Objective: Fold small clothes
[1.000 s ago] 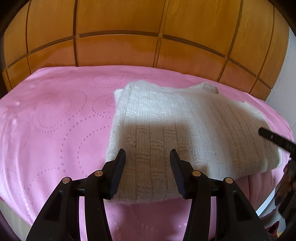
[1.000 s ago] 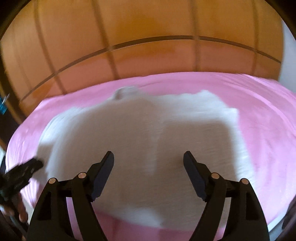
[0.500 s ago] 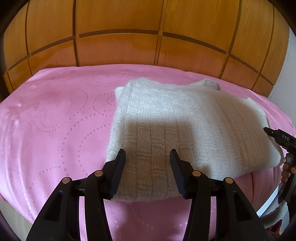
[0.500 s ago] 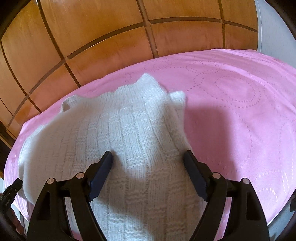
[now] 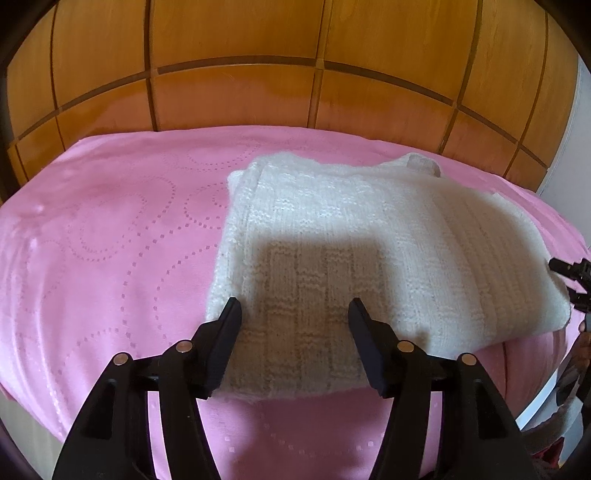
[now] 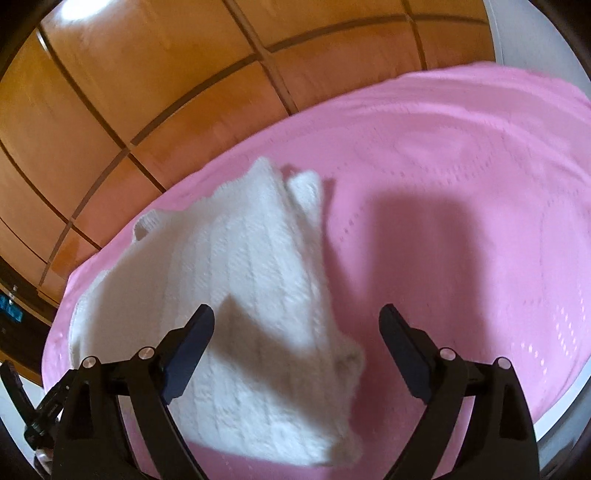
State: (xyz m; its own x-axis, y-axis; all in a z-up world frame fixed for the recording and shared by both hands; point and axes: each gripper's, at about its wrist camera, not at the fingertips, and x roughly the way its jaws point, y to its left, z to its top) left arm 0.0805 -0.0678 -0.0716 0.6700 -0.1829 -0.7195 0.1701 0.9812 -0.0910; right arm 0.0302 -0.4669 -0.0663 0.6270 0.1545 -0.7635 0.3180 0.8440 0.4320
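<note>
A white knitted garment (image 5: 351, 251) lies folded into a rough rectangle on a pink patterned cloth (image 5: 110, 258). It also shows in the right wrist view (image 6: 240, 295), where the picture is blurred. My left gripper (image 5: 295, 317) is open and empty, with its fingers above the garment's near left edge. My right gripper (image 6: 297, 321) is open and empty above the garment's right edge. The tip of the right gripper shows at the right edge of the left wrist view (image 5: 570, 275).
The pink cloth (image 6: 461, 221) covers a raised surface with rounded front edges. A glossy wooden panelled wall (image 5: 295, 74) rises right behind it. A white wall (image 6: 535, 33) stands at the far right. A dark object (image 6: 11, 306) sits at the left edge.
The right gripper has swung to the right, so the garment now sits to the left in its view. The left gripper has stayed in place. The garment has not moved.
</note>
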